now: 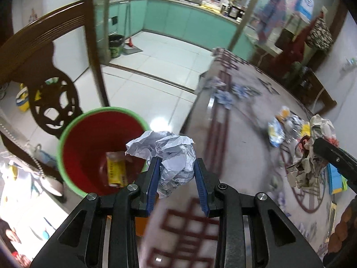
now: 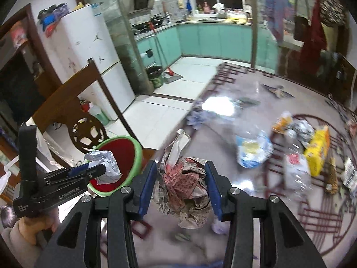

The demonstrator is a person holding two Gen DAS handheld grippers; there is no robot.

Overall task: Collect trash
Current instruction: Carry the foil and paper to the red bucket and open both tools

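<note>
Clamped between the left gripper (image 1: 177,167) pads, the crumpled white paper (image 1: 171,156) hung at the red bin's (image 1: 89,138) rim and wanted carrying fully over it before release, while the right gripper (image 2: 180,178) pinched crumpled newspaper (image 2: 185,185) above the bench (image 2: 245,189).

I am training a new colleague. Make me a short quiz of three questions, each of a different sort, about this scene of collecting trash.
1. True or false: the left gripper holds a crumpled white paper.
2. What is clamped in the right gripper?
A. a plastic bottle
B. a crumpled newspaper
C. nothing
3. Fill in: inside the red bin with the green rim lies a ____ wrapper.

Key: 1 true; 2 B; 3 yellow.
</note>
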